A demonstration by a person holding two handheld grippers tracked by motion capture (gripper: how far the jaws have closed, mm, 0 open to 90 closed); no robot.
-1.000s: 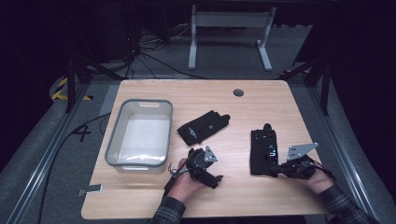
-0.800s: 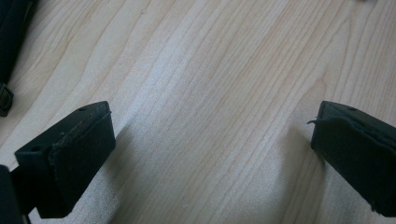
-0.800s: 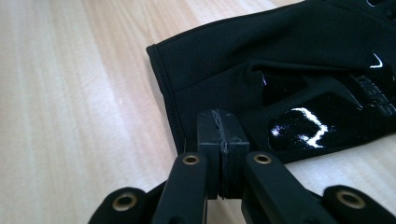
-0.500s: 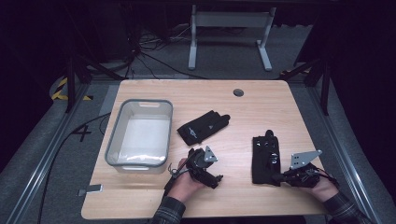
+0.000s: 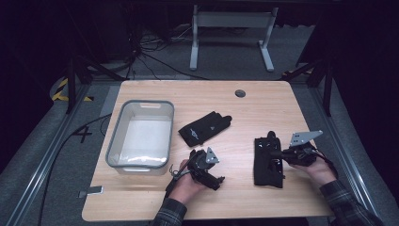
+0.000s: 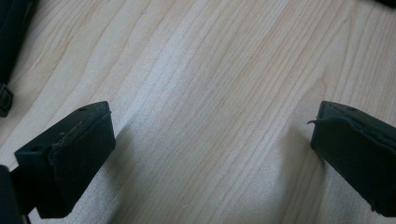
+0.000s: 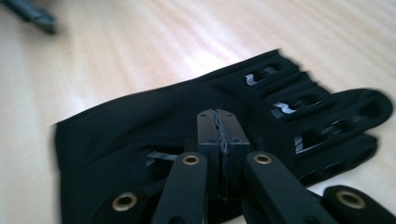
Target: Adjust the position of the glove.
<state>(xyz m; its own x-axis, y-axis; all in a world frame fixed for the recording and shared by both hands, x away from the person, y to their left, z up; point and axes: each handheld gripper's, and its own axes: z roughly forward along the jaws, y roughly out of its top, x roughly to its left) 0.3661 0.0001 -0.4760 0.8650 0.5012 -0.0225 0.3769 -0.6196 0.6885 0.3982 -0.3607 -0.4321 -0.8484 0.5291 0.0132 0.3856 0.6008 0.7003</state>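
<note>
The right gripper (image 5: pixel 275 154) is sitting over the near glove (image 5: pixel 268 162), a black glove lying flat at about four o'clock on the table (image 5: pixel 235 207), fingers pointing toward twelve. In the right gripper view its jaws are pressed fully together, pad against pad, and they are resting on the cloth of the glove (image 7: pixel 140 121) near its middle; whether any fabric is pinched between them I cannot tell from here.

Compared with a second ago, this gripper is no longer lying along the glove's right edge. It is now swinging inward toward nine o'clock, so its tip is reaching across the glove's back. The glove itself is lying much as it did, perhaps nudged slightly. That suggests the person is feeling for a grip on the cloth rather than lifting it yet.

The left gripper (image 5: pixel 203 165) is waiting at about six o'clock, unchanged in place, with its jaws standing wide apart over bare wood and nothing between them, as the left gripper view is showing.

A second black glove (image 5: pixel 203 128) is lying near the table's centre, and a clear bin (image 5: pixel 141 167) is standing at nine o'clock, well apart from the near glove. The bin is looking like the likely destination, so the work appears to be at its very start.
</note>
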